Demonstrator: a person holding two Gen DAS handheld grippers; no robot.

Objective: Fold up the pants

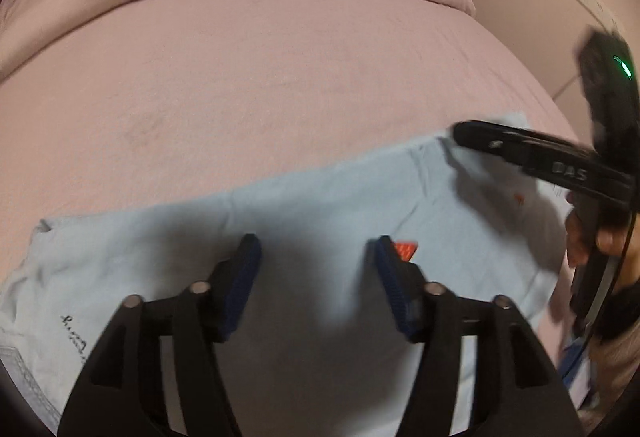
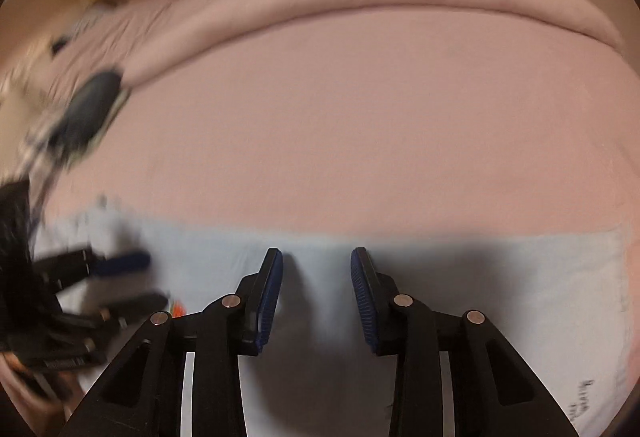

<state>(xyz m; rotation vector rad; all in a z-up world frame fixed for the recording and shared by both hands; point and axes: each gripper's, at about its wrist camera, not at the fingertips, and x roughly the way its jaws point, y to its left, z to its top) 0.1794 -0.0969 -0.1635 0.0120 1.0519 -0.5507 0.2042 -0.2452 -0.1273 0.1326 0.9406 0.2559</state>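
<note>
- On the pink bed (image 1: pixel 260 97) the light-blue pants (image 1: pixel 320 205) lie flat along our near edge, seemingly folded lengthwise; we judge the crosswise folds remain.
- Our left gripper (image 1: pixel 316 249) hovers over them, jaws apart, empty.
- Our right gripper (image 2: pixel 317 261) likewise, narrower, gripping nothing.

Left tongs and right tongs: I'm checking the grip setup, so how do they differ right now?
The left tongs stand wider apart than the right tongs. An orange patch on the light blue pants peeks beside the left tongs' pad; the right tongs frame plain fabric. Both hover open over the pants, gripping nothing, with blue pads.
</note>
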